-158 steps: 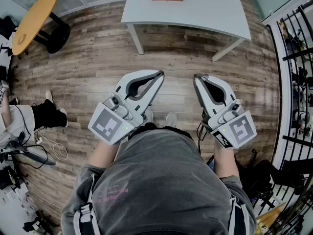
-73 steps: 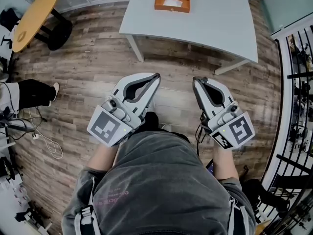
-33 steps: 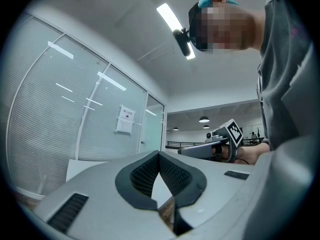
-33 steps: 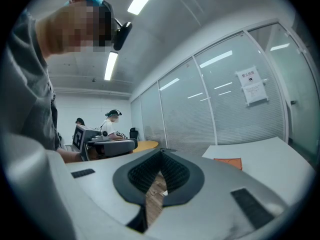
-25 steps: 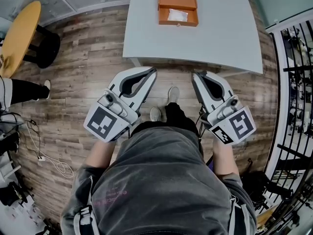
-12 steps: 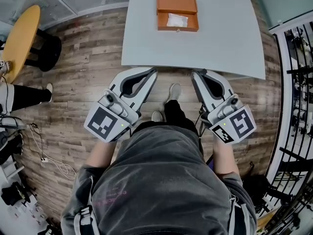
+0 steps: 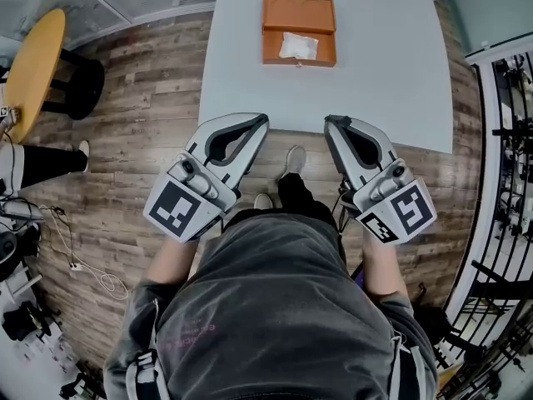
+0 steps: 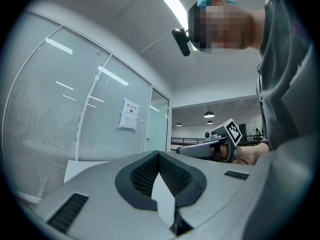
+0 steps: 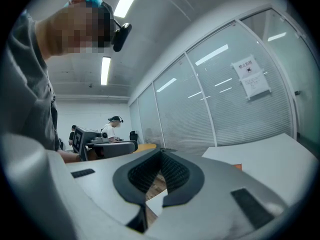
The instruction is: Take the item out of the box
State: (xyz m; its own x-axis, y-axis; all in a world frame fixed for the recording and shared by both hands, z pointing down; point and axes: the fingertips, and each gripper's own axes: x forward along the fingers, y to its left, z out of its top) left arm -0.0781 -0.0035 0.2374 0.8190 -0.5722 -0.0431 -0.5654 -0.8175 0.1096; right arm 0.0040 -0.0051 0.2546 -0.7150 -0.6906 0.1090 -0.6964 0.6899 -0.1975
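Note:
An open orange box (image 7: 298, 30) stands far back on the pale grey table (image 7: 383, 90), lid folded away from me. A white packet (image 7: 298, 46) lies inside it. My left gripper (image 7: 265, 120) and right gripper (image 7: 328, 121) are held side by side at the table's near edge, well short of the box. Both are shut with nothing between the jaws. In the left gripper view the shut pads (image 8: 159, 156) point level, with the right gripper (image 8: 220, 143) beside. In the right gripper view a sliver of the orange box (image 9: 236, 167) shows past the shut jaws.
A round yellow table (image 7: 33, 48) on a black base stands at the left. A seated person's legs (image 7: 42, 161) and a floor cable (image 7: 83, 265) lie nearby. A black railing (image 7: 508, 98) runs along the right. Glass partition walls (image 8: 75, 114) stand behind the table.
The table and box have slid lower and nearer in the head view as I walked up. Both grippers now reach the table's near edge, still shut.

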